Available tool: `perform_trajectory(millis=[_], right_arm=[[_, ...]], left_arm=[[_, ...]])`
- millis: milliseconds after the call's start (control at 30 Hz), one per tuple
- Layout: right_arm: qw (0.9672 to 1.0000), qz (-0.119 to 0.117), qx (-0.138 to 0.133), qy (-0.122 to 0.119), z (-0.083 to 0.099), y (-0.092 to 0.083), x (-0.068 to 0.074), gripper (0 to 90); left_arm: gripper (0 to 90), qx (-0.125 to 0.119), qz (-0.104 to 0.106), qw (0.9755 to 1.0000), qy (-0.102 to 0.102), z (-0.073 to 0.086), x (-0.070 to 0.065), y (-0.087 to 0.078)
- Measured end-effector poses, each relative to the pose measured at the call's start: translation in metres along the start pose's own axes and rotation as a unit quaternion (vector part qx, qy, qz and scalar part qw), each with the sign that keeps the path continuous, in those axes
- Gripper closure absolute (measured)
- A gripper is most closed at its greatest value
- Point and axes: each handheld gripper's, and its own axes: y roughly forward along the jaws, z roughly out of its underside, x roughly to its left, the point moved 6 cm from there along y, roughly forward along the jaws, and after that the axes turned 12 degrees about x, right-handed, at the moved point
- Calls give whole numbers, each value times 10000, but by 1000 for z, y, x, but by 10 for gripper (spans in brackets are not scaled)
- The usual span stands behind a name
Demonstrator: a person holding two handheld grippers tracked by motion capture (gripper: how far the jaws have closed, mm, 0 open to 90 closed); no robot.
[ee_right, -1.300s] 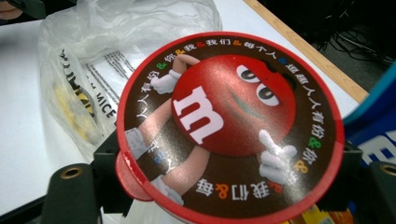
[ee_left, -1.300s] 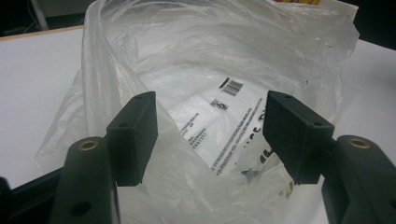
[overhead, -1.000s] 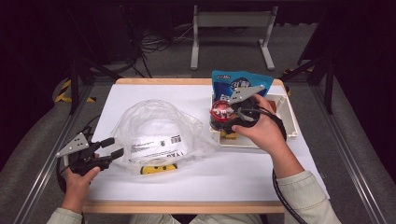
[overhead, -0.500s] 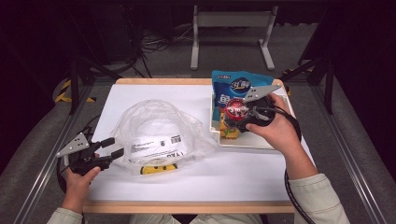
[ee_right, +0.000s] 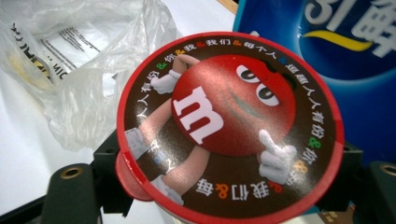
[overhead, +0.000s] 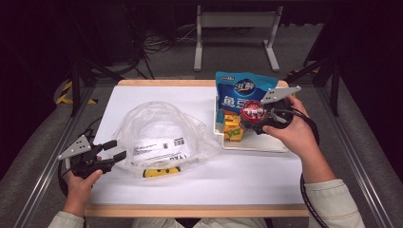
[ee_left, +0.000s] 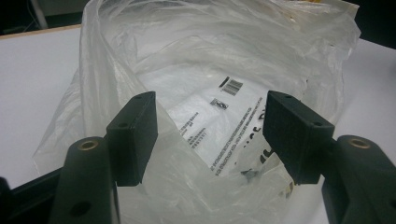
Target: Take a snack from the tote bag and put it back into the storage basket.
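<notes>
Red-rimmed round candy tub (ee_right: 229, 126), brown lid with a red cartoon face, white "m" and multicoloured characters; blue snack pouch (overhead: 242, 90) with white lettering and a yellow swoosh; clear plastic bag (overhead: 161, 135) bearing a white label with black print and barcode; white bench (overhead: 247, 175) edged in pale wood; black fingers (ee_left: 135, 133).

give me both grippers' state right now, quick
left gripper: open, jaws either side of the clear plastic bag edge, not pinching it.
right gripper: closed on the red m&m's tub.

White "m" on red candy tub lid (ee_right: 231, 126); "31" on blue bag (ee_right: 345, 51).
</notes>
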Motion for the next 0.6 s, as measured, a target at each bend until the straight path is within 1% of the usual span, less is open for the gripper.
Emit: perform_trajectory(millis=[100,333,500,600], right_arm=[[10000,20,15,-13,8,-1,-5,257],[10000,75,12,65,22,-3,-18,257],[9999,104,13,115,29,-3,-24,257],[9997,149,42,164,36,0,-30,257]], left_arm=[[361,-2,-3,10000,-6,0,0,0],[361,13,-6,10000,-21,1,1,0],[361,8,-3,10000,-24,1,1,0],[361,10,-3,10000,-24,1,1,0]])
